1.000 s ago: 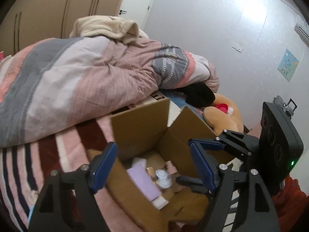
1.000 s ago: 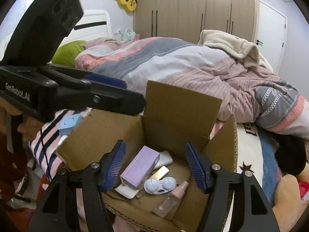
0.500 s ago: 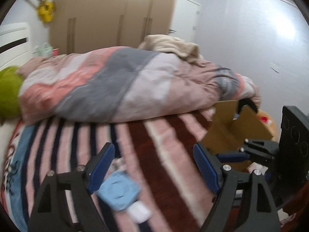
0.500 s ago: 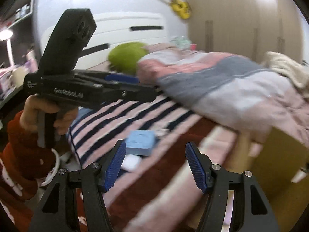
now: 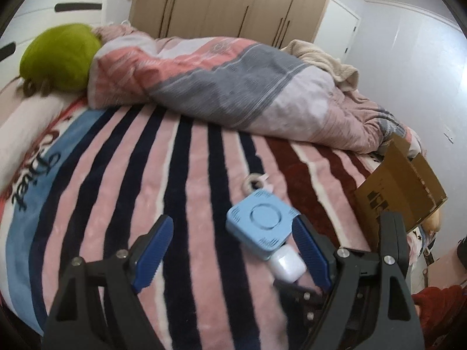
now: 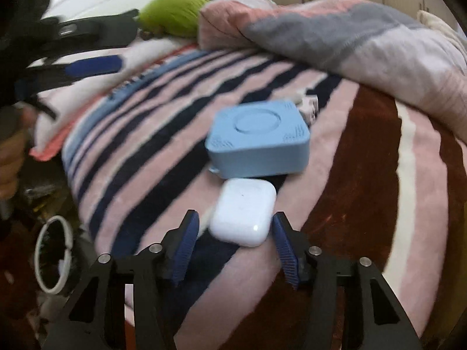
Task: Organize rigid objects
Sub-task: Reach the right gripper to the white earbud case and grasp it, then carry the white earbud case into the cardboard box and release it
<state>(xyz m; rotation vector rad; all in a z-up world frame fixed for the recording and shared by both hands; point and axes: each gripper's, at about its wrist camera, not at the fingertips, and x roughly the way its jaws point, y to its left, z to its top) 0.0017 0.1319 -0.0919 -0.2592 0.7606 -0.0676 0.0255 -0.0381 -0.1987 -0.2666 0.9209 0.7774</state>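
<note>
- The right tool is closing, its blue pads flanking the small white rounded plastic case on the striped bed blanket, apparently not yet pressing.
- The case lies just ahead, its longer axis running away from the tool, touching the pale blue square plastic box beyond.
- The left tool stands apart, empty.

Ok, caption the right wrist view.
Right gripper closing around small white rounded plastic case beside square light-blue plastic box.

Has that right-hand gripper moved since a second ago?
Yes. The right gripper has left the cardboard box and come down over the striped blanket, its closing jaws flanking the white case.
</note>
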